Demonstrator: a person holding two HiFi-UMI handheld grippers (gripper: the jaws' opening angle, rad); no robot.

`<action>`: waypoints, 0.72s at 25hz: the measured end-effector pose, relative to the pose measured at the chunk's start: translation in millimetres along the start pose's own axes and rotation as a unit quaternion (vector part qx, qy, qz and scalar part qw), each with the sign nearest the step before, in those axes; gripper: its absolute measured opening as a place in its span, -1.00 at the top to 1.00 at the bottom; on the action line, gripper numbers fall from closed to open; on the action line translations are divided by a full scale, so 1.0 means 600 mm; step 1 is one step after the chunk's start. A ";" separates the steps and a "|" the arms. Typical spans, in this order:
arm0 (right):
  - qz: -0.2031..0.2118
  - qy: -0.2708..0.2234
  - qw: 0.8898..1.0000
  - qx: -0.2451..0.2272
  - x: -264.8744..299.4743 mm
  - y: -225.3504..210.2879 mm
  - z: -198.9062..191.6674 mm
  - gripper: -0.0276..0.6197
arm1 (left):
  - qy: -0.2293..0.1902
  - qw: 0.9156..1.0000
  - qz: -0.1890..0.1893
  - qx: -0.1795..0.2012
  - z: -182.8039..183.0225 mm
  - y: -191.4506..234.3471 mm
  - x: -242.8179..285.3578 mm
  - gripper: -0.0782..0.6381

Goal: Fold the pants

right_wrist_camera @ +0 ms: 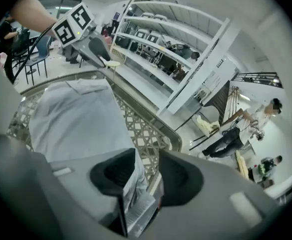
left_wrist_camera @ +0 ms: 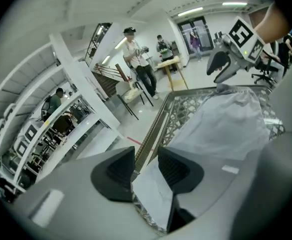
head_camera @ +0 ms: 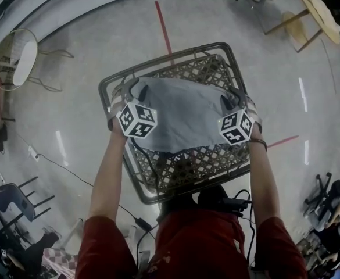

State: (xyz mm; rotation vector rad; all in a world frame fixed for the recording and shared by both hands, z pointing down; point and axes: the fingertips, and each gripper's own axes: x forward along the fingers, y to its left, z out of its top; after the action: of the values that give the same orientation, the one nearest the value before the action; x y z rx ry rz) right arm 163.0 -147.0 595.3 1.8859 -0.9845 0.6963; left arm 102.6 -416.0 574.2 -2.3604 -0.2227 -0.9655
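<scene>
Pants [head_camera: 178, 118], folded pale grey cloth, we list on dark metal lattice table [head_camera: 187, 167] beneath left gripper [left_wrist_camera: 146, 160] and right gripper [right_wrist_camera: 146, 165]; jaws apart, cloth edges between, ungripped.

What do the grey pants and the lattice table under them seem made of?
The pants: soft woven cloth, pale grey, matte; they lie limp with gentle creases. The table: probably metal with a dull grey-brown finish, judging by its thin open lattice and rounded rim; moulded plastic is possible.
</scene>
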 end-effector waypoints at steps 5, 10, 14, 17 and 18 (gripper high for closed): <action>-0.021 -0.062 0.996 0.059 -0.068 -0.003 0.053 0.49 | -0.077 0.992 0.042 -0.086 0.063 -0.020 -0.079 0.35; -0.041 -0.137 0.982 0.122 -0.150 0.012 0.094 0.49 | -0.150 0.967 0.084 -0.188 0.101 -0.062 -0.169 0.36; -0.040 -0.198 0.969 0.140 -0.206 0.022 0.122 0.49 | -0.202 0.945 0.106 -0.233 0.130 -0.102 -0.222 0.49; -0.033 -0.235 0.960 0.146 -0.239 0.019 0.137 0.49 | -0.224 0.935 0.124 -0.245 0.149 -0.120 -0.245 0.64; -0.031 -0.248 0.956 0.152 -0.252 0.015 0.141 0.52 | -0.231 0.932 0.132 -0.246 0.155 -0.122 -0.253 0.68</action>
State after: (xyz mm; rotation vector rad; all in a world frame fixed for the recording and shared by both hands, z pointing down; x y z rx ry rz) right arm 82.0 -170.6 444.0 2.4239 -1.1682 0.3513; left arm 21.4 -294.2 449.2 -2.9577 0.1842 -0.3460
